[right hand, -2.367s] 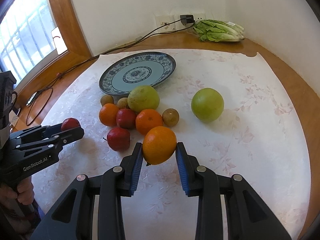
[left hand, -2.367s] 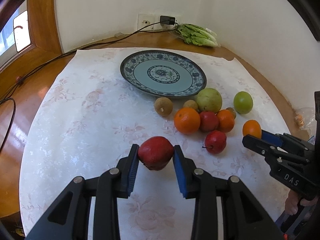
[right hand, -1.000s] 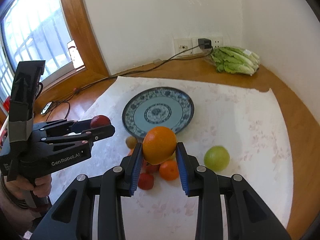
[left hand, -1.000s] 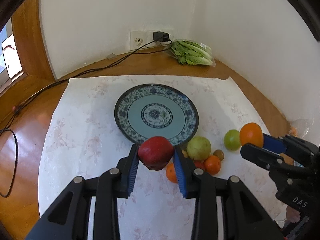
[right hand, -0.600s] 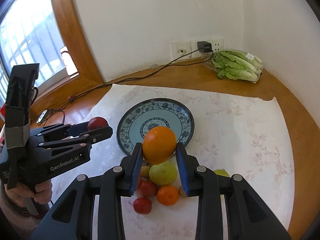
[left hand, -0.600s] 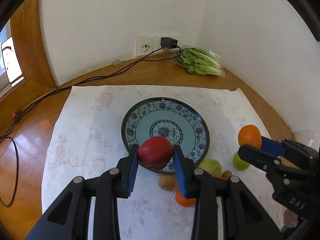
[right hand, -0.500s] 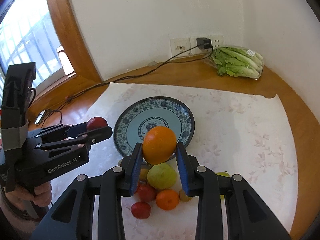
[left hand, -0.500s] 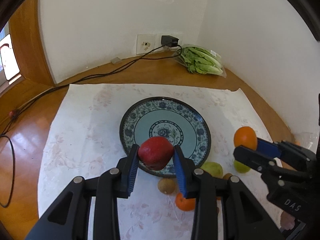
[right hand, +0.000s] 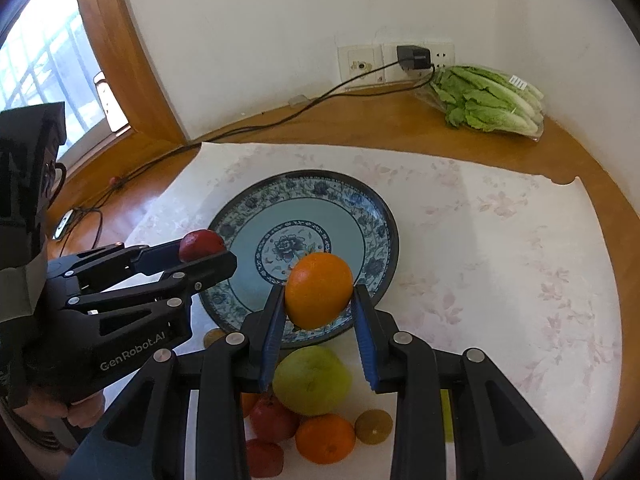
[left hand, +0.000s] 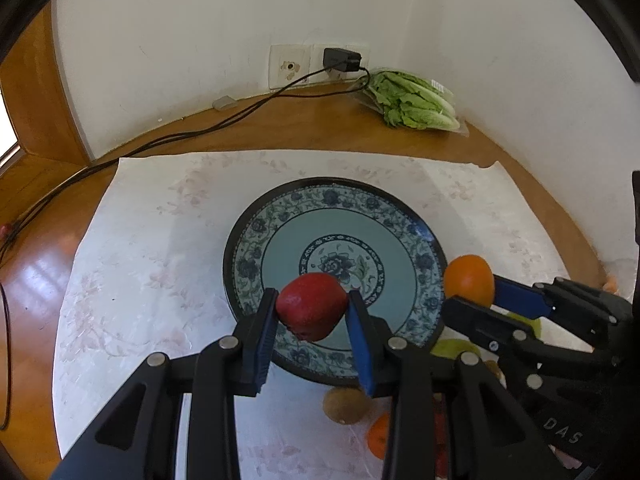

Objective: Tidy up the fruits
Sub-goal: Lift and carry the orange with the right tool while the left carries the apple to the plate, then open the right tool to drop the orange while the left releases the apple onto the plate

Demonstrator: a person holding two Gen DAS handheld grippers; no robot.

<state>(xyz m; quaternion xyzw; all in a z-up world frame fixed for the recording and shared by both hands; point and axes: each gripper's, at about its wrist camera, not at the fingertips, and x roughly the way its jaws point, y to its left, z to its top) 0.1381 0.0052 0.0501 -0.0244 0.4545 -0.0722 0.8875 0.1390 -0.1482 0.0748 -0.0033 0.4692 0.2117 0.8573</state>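
Tabletop [left hand: 132,152] wooden, cloth [left hand: 152,240] centred under plate [left hand: 248,236]; lettuce [left hand: 412,100] in far corner. My left gripper [left hand: 312,312] clamps apple [left hand: 312,306], right gripper [right hand: 319,296] clamps orange [right hand: 319,290].

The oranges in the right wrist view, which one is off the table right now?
The orange clamped in the right gripper, above the plate. The other orange lies on the cloth among loose fruit.

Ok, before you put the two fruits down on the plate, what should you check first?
1. Left gripper clamps the red apple: ok.
2. Right gripper clamps the orange: ok.
3. Plate has nothing on it: ok.
4. Both fruits over the plate: looks ok, true height cannot tell.
5. The two grippers are apart, not bumping: ok.
6. Loose fruits lie off the plate's near rim: ok.
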